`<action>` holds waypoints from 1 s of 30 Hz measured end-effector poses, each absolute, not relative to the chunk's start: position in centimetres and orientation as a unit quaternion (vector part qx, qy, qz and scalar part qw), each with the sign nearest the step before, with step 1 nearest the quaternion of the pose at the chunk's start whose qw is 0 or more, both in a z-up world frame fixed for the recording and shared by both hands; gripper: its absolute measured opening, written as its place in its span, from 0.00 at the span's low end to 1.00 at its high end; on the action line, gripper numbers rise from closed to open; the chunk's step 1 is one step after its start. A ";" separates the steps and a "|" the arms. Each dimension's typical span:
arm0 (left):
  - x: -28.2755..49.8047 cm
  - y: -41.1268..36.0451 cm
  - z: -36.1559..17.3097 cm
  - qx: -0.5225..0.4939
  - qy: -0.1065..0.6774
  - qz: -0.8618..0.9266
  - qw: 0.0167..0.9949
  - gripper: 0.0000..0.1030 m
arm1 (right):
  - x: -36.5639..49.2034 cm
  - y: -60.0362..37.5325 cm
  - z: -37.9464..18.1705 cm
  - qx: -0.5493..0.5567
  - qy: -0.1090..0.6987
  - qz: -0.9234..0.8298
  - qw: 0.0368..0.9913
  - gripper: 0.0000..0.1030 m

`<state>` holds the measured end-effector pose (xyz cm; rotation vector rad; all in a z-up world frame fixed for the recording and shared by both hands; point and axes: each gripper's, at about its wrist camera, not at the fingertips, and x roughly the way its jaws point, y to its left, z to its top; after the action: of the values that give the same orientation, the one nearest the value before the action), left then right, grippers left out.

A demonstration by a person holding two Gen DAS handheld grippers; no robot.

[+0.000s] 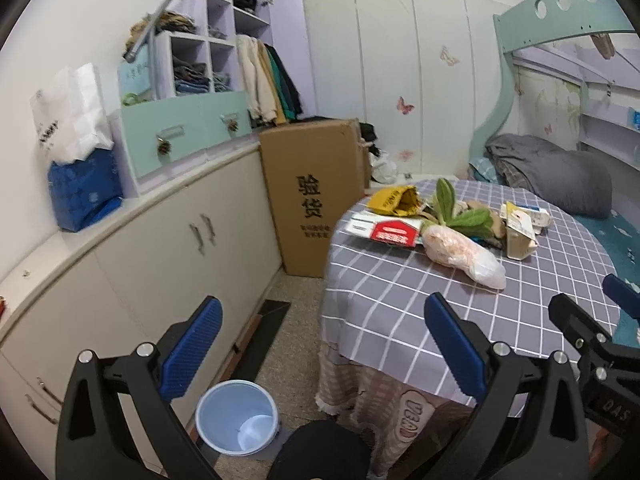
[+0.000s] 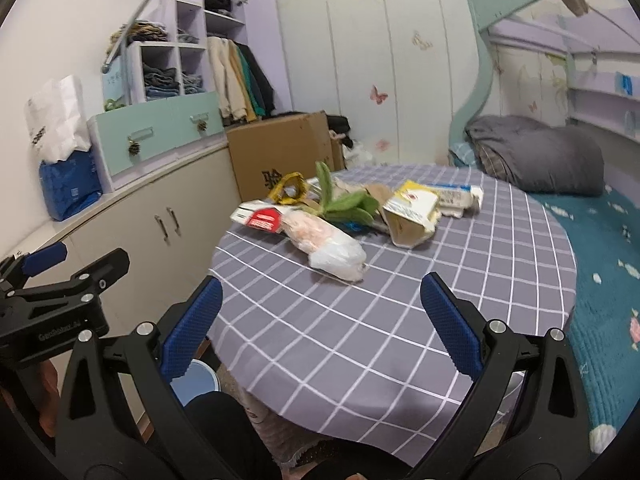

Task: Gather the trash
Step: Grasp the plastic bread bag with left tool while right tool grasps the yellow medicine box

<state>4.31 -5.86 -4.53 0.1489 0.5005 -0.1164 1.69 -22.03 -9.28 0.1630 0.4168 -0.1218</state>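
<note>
A pile of trash lies on the far half of a round table with a grey checked cloth (image 1: 380, 304) (image 2: 320, 320): a pink-white plastic bag (image 1: 460, 254) (image 2: 324, 244), a red-white box (image 1: 394, 234) (image 2: 262, 218), a yellow packet (image 1: 394, 200) (image 2: 290, 188), green leaves (image 1: 460, 210) (image 2: 344, 200) and a torn cream carton (image 1: 518, 234) (image 2: 412, 214). A light blue bin (image 1: 236, 416) (image 2: 196, 380) stands on the floor by the table. My left gripper (image 1: 322, 348) is open and empty above the floor and table edge. My right gripper (image 2: 320, 328) is open and empty over the table's near side.
A cream cabinet run (image 1: 140, 256) lines the left wall, with a blue bag (image 1: 82, 192) and mint drawers (image 1: 180, 132) on top. A tall cardboard box (image 1: 316, 196) stands behind the table. A bed with a teal cover (image 2: 616, 248) lies at the right.
</note>
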 end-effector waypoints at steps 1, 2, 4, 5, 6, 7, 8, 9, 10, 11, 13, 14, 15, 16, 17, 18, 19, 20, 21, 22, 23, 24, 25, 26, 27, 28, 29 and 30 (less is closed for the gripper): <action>4.6 -6.0 -4.8 0.071 0.251 -0.064 0.963 0.96 | 2.0 -22.5 -9.5 0.085 0.212 -0.063 0.971 0.94; 5.3 -6.3 -5.1 0.068 0.257 -0.073 0.961 0.96 | 2.4 -22.9 -9.8 0.089 0.218 -0.066 0.970 0.94; 6.2 -6.7 -5.6 0.062 0.269 -0.085 0.958 0.96 | 3.0 -23.8 -10.3 0.094 0.228 -0.074 0.966 0.94; 7.0 -7.0 -6.0 0.054 0.282 -0.097 0.953 0.96 | 3.3 -24.1 -10.6 0.096 0.233 -0.079 0.964 0.94; 7.5 -7.2 -6.2 0.049 0.291 -0.103 0.950 0.96 | 3.7 -24.7 -10.8 0.098 0.239 -0.086 0.962 0.94; 8.1 -7.5 -6.4 0.045 0.300 -0.110 0.946 0.96 | 4.0 -25.2 -11.1 0.100 0.242 -0.089 0.961 0.94; 8.8 -7.9 -6.6 0.039 0.311 -0.119 0.942 0.96 | 4.3 -25.7 -11.3 0.101 0.245 -0.093 0.960 0.94; 9.6 -8.4 -6.8 0.031 0.319 -0.131 0.938 0.96 | 4.6 -26.3 -11.4 0.102 0.247 -0.099 0.959 0.94; 10.0 -8.7 -7.0 0.028 0.325 -0.135 0.936 0.96 | 4.8 -26.7 -11.6 0.101 0.247 -0.106 0.958 0.94; 10.7 -9.4 -7.1 0.025 0.333 -0.139 0.932 0.96 | 5.0 -27.2 -11.7 0.102 0.246 -0.112 0.957 0.94; 12.0 -11.0 -7.3 0.022 0.341 -0.152 0.927 0.96 | 5.5 -28.5 -11.9 0.105 0.246 -0.127 0.955 0.94; 12.7 -12.0 -7.5 0.022 0.348 -0.157 0.924 0.96 | 5.6 -29.0 -11.9 0.107 0.246 -0.133 0.954 0.94; 13.5 -12.9 -7.8 0.022 0.358 -0.163 0.919 0.96 | 5.8 -29.6 -11.9 0.110 0.245 -0.139 0.953 0.94; 14.2 -13.7 -8.0 0.021 0.369 -0.170 0.914 0.96 | 6.0 -30.3 -12.0 0.114 0.247 -0.144 0.951 0.94; 14.9 -14.7 -8.2 0.016 0.374 -0.180 0.910 0.96 | 6.3 -30.9 -12.0 0.116 0.248 -0.149 0.950 0.94; 15.5 -15.6 -8.4 0.016 0.378 -0.181 0.908 0.96 | 6.6 -31.7 -11.9 0.120 0.248 -0.154 0.949 0.94; 16.1 -16.3 -8.5 0.019 0.388 -0.180 0.904 0.96 | 6.7 -32.0 -11.9 0.123 0.249 -0.156 0.948 0.94; 16.8 -17.2 -8.8 0.016 0.399 -0.186 0.898 0.96 | 7.0 -32.6 -11.9 0.128 0.252 -0.157 0.946 0.94; 17.3 -17.6 -8.9 0.007 0.405 -0.192 0.894 0.96 | 7.3 -33.2 -11.9 0.131 0.252 -0.157 0.946 0.94; 17.8 -18.1 -9.0 0.001 0.407 -0.190 0.893 0.96 | 7.5 -33.5 -11.9 0.135 0.255 -0.157 0.945 0.94; 18.5 -18.7 -9.4 -0.001 0.413 -0.184 0.892 0.96 | 7.7 -33.8 -11.9 0.139 0.256 -0.156 0.944 0.94; 19.1 -19.3 -9.7 0.001 0.421 -0.181 0.889 0.96 | 8.0 -34.2 -11.9 0.144 0.256 -0.153 0.944 0.94; 19.9 -20.0 -10.4 0.006 0.432 -0.176 0.885 0.96 | 8.3 -34.6 -11.8 0.152 0.258 -0.150 0.942 0.94; 20.4 -20.3 -10.9 0.009 0.439 -0.169 0.882 0.95 | 8.5 -34.9 -11.8 0.158 0.259 -0.150 0.941 0.94; 20.9 -20.6 -11.3 0.008 0.445 -0.163 0.880 0.95 | 8.8 -35.3 -11.7 0.166 0.258 -0.146 0.940 0.94; 21.3 -20.7 -11.5 0.005 0.450 -0.162 0.878 0.95 | 9.2 -35.5 -11.6 0.171 0.259 -0.143 0.940 0.94; 21.8 -20.9 -12.0 -0.003 0.462 -0.161 0.872 0.94 | 9.6 -35.7 -11.6 0.175 0.260 -0.140 0.939 0.94; 22.3 -20.8 -12.4 -0.011 0.470 -0.166 0.867 0.90 | 10.0 -36.0 -11.5 0.178 0.261 -0.137 0.939 0.94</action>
<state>22.28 -20.84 -12.39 -0.0231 0.9832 -0.3471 10.04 -35.95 -11.51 0.3641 0.5330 -0.2787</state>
